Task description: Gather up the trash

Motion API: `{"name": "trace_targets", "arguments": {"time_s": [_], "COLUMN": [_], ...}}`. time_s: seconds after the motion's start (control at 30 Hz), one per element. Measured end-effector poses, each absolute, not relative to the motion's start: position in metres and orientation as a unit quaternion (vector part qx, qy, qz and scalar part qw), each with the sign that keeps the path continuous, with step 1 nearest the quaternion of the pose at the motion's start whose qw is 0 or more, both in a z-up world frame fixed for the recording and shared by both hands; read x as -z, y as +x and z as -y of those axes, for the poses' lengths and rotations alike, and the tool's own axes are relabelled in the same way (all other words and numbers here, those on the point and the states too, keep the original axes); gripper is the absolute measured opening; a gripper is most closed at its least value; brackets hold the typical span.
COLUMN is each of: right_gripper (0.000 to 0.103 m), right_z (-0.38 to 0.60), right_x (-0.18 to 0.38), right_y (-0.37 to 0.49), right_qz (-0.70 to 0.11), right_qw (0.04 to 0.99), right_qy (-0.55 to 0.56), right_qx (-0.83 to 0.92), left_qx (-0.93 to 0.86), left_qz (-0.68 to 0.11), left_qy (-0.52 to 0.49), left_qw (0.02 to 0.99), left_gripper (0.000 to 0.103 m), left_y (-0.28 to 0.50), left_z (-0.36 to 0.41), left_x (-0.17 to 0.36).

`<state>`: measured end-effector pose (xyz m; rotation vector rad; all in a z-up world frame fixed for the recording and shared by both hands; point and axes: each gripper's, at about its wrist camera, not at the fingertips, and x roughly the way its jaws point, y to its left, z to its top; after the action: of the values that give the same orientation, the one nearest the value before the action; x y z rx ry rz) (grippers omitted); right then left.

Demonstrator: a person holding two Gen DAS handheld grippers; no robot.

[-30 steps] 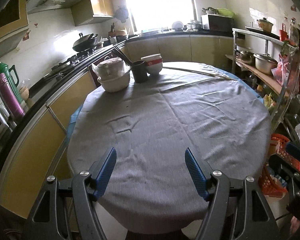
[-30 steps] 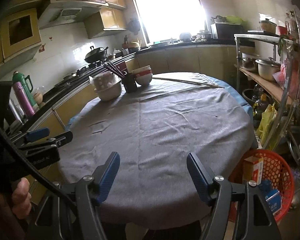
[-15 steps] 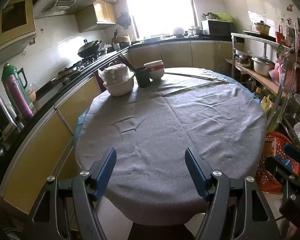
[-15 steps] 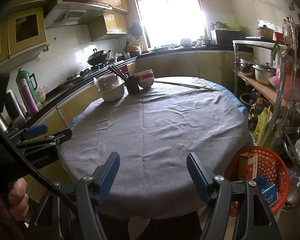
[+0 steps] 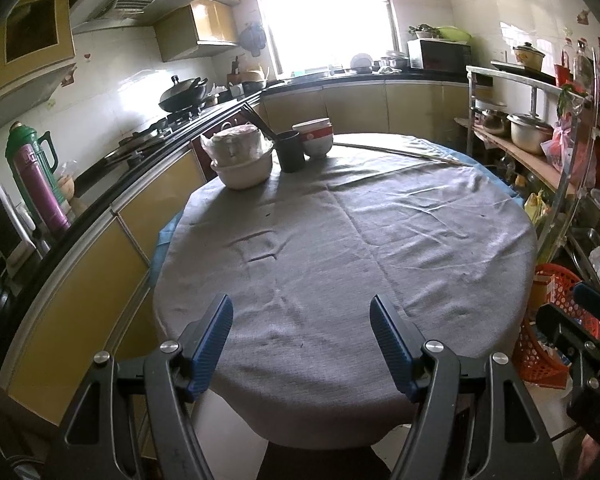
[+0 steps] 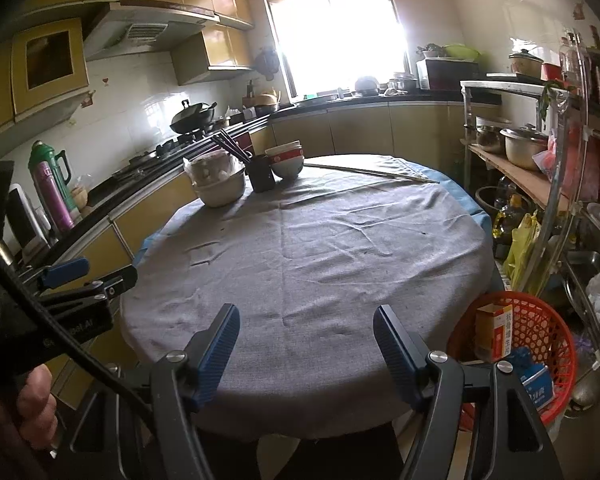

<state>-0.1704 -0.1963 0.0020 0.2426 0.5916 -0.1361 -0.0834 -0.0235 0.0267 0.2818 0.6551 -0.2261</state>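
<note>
My left gripper (image 5: 300,308) hangs open over the near edge of a round table covered in grey cloth (image 5: 340,240), with nothing between its blue pads. My right gripper (image 6: 306,312) is open too and empty, over the same edge further right. Each gripper shows at the side of the other's view: the left gripper's finger (image 6: 66,270) and the right gripper's finger (image 5: 594,304). On the floor right of the table stands a red mesh basket (image 6: 562,344). It holds an orange-and-white carton (image 6: 498,332) and a blue carton (image 6: 534,380).
At the table's far left stand a white bowl with a plastic-wrapped stack (image 5: 242,156), a black cup of chopsticks (image 5: 291,156) and red-banded bowls (image 5: 316,138). A thin stick (image 5: 400,152) lies along the far edge. A counter runs along the left and a metal rack (image 6: 556,184) stands right.
Both grippers drew back a little from the table, so more of its near edge and the basket shows, and they have since held still. The jaws stand as wide as before.
</note>
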Motion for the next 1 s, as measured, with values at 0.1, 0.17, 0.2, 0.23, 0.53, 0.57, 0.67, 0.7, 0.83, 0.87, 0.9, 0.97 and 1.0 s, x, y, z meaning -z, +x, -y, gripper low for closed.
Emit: {"name": "trace_targets", "arguments": {"time_s": [0.1,0.17,0.2,0.23,0.53,0.57,0.67,0.7,0.83,0.87,0.9,0.97,1.0], "right_gripper": [0.073,0.073,0.073,0.073,0.073,0.073,0.073,0.073,0.073,0.073,0.073,0.073,0.073], "right_z": [0.197,0.197,0.197,0.197,0.198,0.198,0.198,0.197,0.197,0.197,0.197,0.198,0.199], "right_x": [-0.002,-0.003,-0.003,-0.003,-0.003,-0.003,-0.004,-0.004,-0.004,-0.005,-0.005,-0.006,-0.007], "right_y": [-0.171,-0.171,-0.172,-0.172,-0.171,-0.171,-0.170,-0.169,-0.168,-0.168,-0.166,-0.162,-0.160], "right_qz": [-0.290,-0.290,-0.290,-0.290,-0.291,-0.291,-0.290,-0.290,-0.290,-0.291,-0.291,-0.292,-0.293], "right_qw": [0.947,0.947,0.947,0.947,0.946,0.946,0.947,0.947,0.947,0.947,0.947,0.946,0.946], "right_qy": [0.121,0.122,0.122,0.121,0.124,0.123,0.123,0.122,0.121,0.120,0.119,0.119,0.119], "right_qx": [0.068,0.069,0.069,0.069,0.068,0.069,0.069,0.069,0.069,0.068,0.069,0.069,0.069], "left_qx": [0.110,0.110,0.109,0.110,0.107,0.106,0.104,0.104,0.101,0.101,0.101,0.100,0.099], "left_qz": [-0.319,-0.318,-0.317,-0.318,-0.321,-0.321,-0.321,-0.320,-0.322,-0.323,-0.324,-0.326,-0.327], "left_qy": [0.138,0.138,0.138,0.138,0.138,0.137,0.135,0.135,0.134,0.133,0.131,0.129,0.128], "left_qw": [0.931,0.932,0.932,0.931,0.931,0.931,0.932,0.932,0.932,0.932,0.931,0.931,0.931], "left_gripper": [0.072,0.072,0.072,0.072,0.072,0.072,0.072,0.072,0.072,0.072,0.072,0.072,0.072], "left_y": [-0.083,-0.084,-0.083,-0.083,-0.082,-0.082,-0.081,-0.081,-0.079,-0.078,-0.077,-0.075,-0.073], "left_z": [0.023,0.023,0.023,0.023,0.022,0.022,0.021,0.021,0.020,0.019,0.019,0.018,0.018], "left_x": [-0.027,-0.027,-0.027,-0.027,-0.026,-0.026,-0.027,-0.027,-0.026,-0.026,-0.026,-0.026,-0.026]}}
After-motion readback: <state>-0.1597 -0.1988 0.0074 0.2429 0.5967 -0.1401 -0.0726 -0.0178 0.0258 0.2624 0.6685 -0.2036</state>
